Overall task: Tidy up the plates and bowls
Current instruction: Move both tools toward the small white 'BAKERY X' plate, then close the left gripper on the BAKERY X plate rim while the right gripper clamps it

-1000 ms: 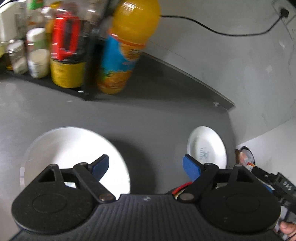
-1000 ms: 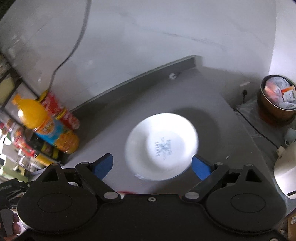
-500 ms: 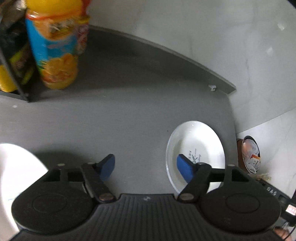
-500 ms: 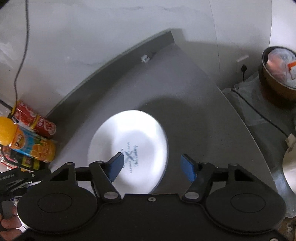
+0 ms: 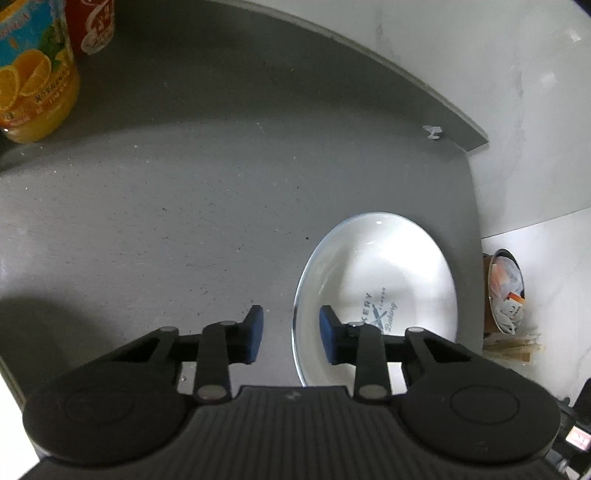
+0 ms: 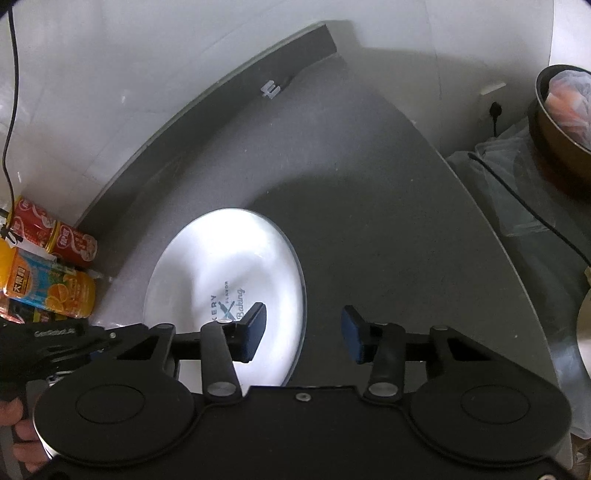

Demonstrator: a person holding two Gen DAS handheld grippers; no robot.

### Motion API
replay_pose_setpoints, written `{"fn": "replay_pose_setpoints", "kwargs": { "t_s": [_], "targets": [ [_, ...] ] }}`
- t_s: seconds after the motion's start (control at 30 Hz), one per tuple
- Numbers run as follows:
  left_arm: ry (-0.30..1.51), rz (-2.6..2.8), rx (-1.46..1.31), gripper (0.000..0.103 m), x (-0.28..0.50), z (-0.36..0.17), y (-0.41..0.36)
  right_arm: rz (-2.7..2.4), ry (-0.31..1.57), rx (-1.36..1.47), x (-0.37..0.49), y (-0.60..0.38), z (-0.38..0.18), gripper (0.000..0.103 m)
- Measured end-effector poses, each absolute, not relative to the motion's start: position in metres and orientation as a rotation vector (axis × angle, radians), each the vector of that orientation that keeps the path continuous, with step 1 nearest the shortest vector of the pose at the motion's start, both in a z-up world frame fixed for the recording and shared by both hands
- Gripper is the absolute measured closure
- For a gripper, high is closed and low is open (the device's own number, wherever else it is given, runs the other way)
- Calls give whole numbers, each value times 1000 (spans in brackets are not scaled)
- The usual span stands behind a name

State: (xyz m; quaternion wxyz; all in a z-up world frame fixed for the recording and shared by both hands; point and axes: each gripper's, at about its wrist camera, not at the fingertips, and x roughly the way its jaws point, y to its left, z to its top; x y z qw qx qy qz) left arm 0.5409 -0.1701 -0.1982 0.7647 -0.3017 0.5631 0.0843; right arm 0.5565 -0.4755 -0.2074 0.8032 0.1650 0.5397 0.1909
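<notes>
A white round ceramic plate with blue printed lettering at its centre [image 5: 384, 280] lies flat on the grey speckled stone countertop [image 5: 192, 206], toward the right end of the counter and well apart from the drinks at the far left.

Left gripper [image 5: 291, 334]: the jaws stand apart with a clear gap and grasp nothing. They straddle the left rim of the plate. The right blue pad [image 5: 327, 334] sits over the plate's interior, beside the lettering; the left blue pad [image 5: 255, 332] sits over bare countertop just outside the rim. Whether either pad touches the plate cannot be told.

Right gripper [image 6: 303, 332]: the jaws are spread wider and likewise hold nothing. They straddle the right rim of the same plate [image 6: 221, 273]. The left blue pad [image 6: 255, 325] lies over the plate surface next to the lettering; the right blue pad [image 6: 351, 334] lies over bare countertop [image 6: 388, 221].

At the far left of the counter stand an orange juice bottle with a blue and orange label [image 5: 33, 74] and a red drinks can [image 5: 94, 26] beside it. The right wrist view shows the same bottle [image 6: 48, 290] and two red cans [image 6: 55, 236].

A dark upstand strip [image 6: 236, 96] runs along the far edge of the counter, against a pale marbled wall [image 5: 480, 55]. Off the right end of the counter sits a brown round bin lined with a plastic bag [image 6: 565, 122]. A thin black cable [image 6: 528, 210] runs across the surface near it. A person's fingers [image 6: 18, 439] show at the lower left edge of the right wrist view.
</notes>
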Motion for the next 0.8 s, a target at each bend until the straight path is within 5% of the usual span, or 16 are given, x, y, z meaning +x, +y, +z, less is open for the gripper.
{"fn": "replay_pose_setpoints", "kwargs": {
  "t_s": [0.27, 0.57, 0.7, 0.8],
  "targets": [
    [1265, 197, -713, 89, 549, -215, -168, 425, 1181, 352, 565, -470, -220, 66],
    [1288, 201, -777, 90, 556, -224, -167, 448, 1210, 353, 575, -466, -226, 69],
    [1290, 209, -793, 90, 555, -224, -167, 471, 1225, 339, 578, -461, -228, 83],
    [1280, 191, -742, 91, 556, -220, -172, 468, 1222, 309, 577, -456, -226, 83]
  ]
}}
